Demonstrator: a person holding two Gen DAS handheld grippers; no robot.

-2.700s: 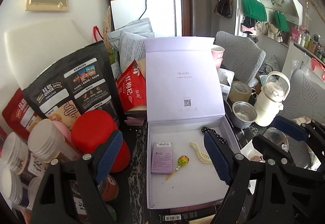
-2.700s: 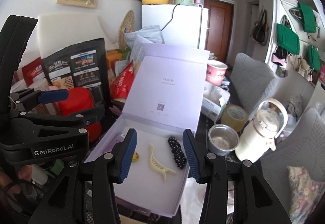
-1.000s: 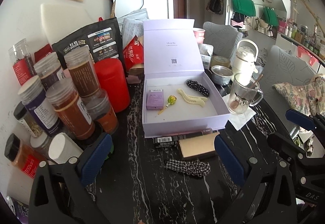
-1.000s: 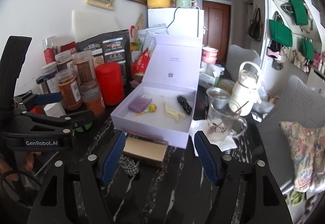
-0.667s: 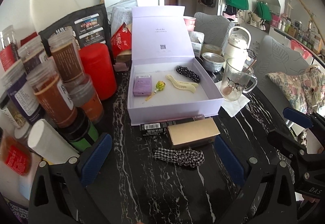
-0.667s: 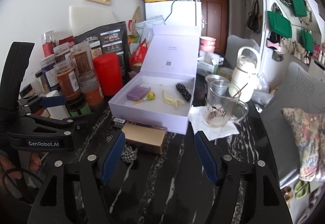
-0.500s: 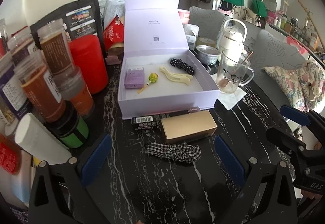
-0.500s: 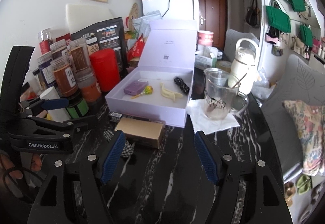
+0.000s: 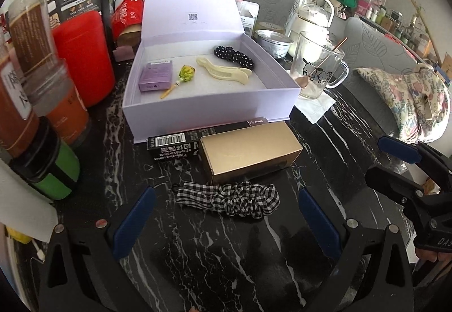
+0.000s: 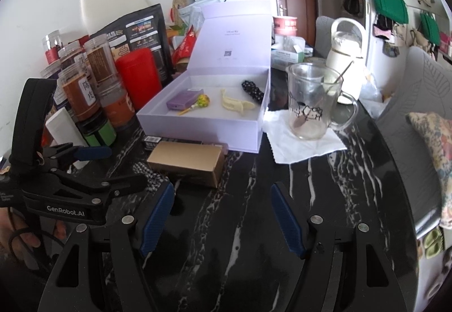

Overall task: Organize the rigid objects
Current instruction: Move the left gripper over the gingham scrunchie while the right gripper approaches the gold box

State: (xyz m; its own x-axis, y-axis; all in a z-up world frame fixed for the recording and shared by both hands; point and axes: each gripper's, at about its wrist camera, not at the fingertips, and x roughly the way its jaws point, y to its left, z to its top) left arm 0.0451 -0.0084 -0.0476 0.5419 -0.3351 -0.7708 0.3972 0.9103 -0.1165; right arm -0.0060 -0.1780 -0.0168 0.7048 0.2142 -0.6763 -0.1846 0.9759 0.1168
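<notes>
Black marble with white veins fills the tabletop (image 9: pixel 226 249) under both of my tools. My left gripper (image 9: pixel 224 216) is spread wide and holds nothing; its blue pads (image 9: pixel 132 223) sit apart at 8 and 4 o'clock of the left view, above the checked scrunchie (image 9: pixel 228 196), which lies flat on the stone between and just beyond them. At 12 o'clock from the scrunchie lies the gold box (image 9: pixel 248 149) on its long side, and touching its left end is a slim black carton (image 9: pixel 180 143) with a barcode label. Both rest against the front wall of the open lilac box (image 9: pixel 209 111), whose lid stands upright at the back. Inside it I see a small purple packet (image 9: pixel 156 77), a lollipop (image 9: pixel 185 74) just beside it, a cream hair clip (image 9: pixel 226 73), and a black dotted scrunchie (image 9: pixel 233 57) toward the far corner.

My right gripper (image 10: pixel 221 217) is also wide open and empty, hovering over bare marble, with the gold box near its 11 o'clock. I can see this gripper at 3 o'clock in the left view too.

At 2 o'clock from the lilac box a glass mug (image 9: pixel 316 69) stands on a white napkin (image 9: pixel 313 108). At 9 o'clock a red canister (image 9: pixel 84 54) and several spice jars (image 9: pixel 31 38) stand crowded together, with a green-banded jar (image 9: pixel 48 168) nearest me.
</notes>
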